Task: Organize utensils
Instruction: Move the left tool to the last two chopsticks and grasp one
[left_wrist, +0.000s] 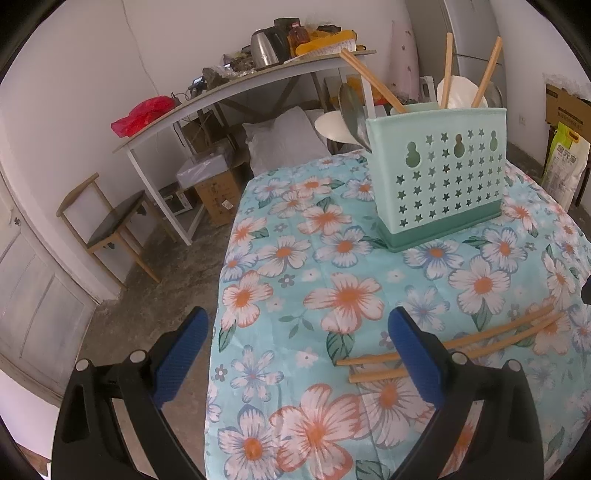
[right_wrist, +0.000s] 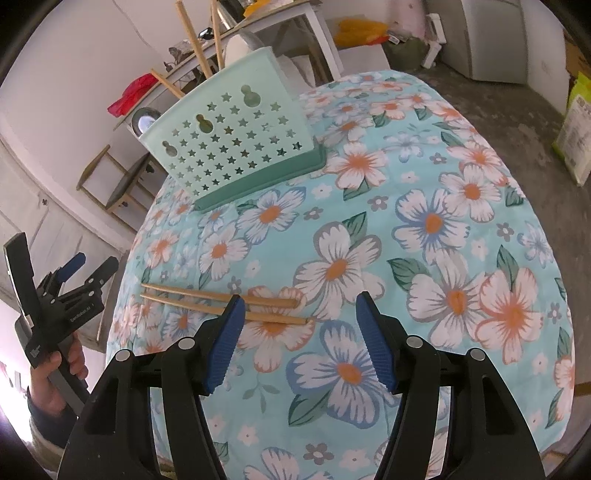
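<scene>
A mint green utensil holder (left_wrist: 439, 181) with star holes stands on the floral tablecloth (left_wrist: 332, 295). It holds several wooden chopsticks, a metal spoon (left_wrist: 351, 110) and a white spoon. Two wooden chopsticks (left_wrist: 480, 339) lie side by side on the cloth. My left gripper (left_wrist: 295, 332) is open and empty at the table's left edge, the chopsticks behind its right finger. My right gripper (right_wrist: 299, 314) is open and empty above the cloth, the two chopsticks (right_wrist: 184, 295) just left of it. The holder (right_wrist: 236, 136) is farther back. The left gripper (right_wrist: 74, 273) shows at the far left.
A long desk (left_wrist: 221, 96) with a kettle, a red bag and clutter stands behind the table. A wooden chair (left_wrist: 107, 225) and cardboard boxes sit on the floor to the left. Bags and a box (left_wrist: 565, 155) stand at the right.
</scene>
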